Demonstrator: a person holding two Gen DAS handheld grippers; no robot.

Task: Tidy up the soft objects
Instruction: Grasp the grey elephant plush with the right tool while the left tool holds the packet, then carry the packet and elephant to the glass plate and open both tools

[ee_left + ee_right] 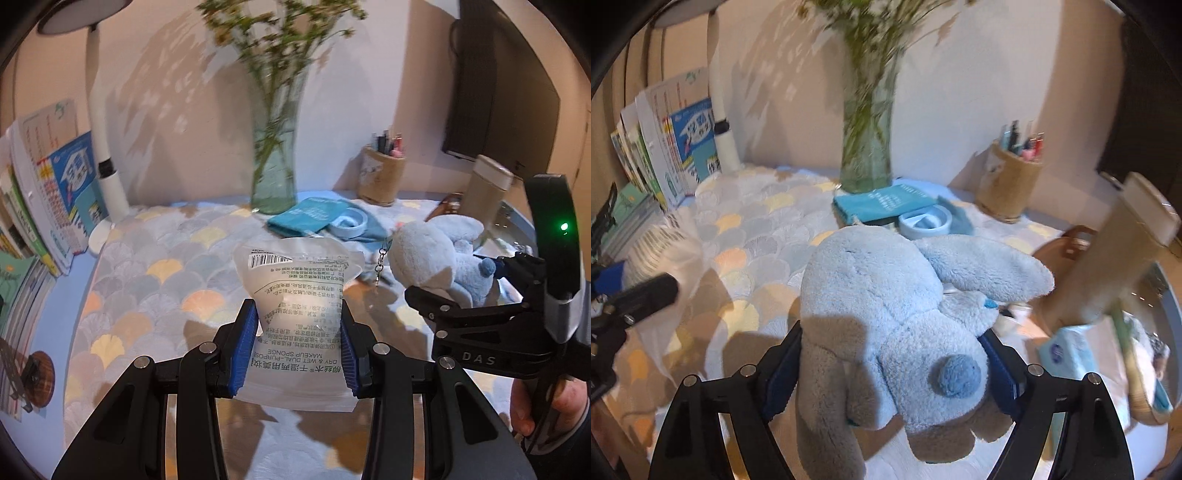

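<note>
My left gripper (299, 343) has blue pads and black arms, and in it sits a white packet (299, 295) with black print and a barcode. My right gripper (890, 373) carries a pale blue plush (886, 314) with a darker blue tail. Under both lies a mat (147, 280) in grey, yellow and orange scallops. Behind the plush stand a green glass vase (866, 162), a teal pouch (882, 205) and a tan cup (1012, 184).
</note>
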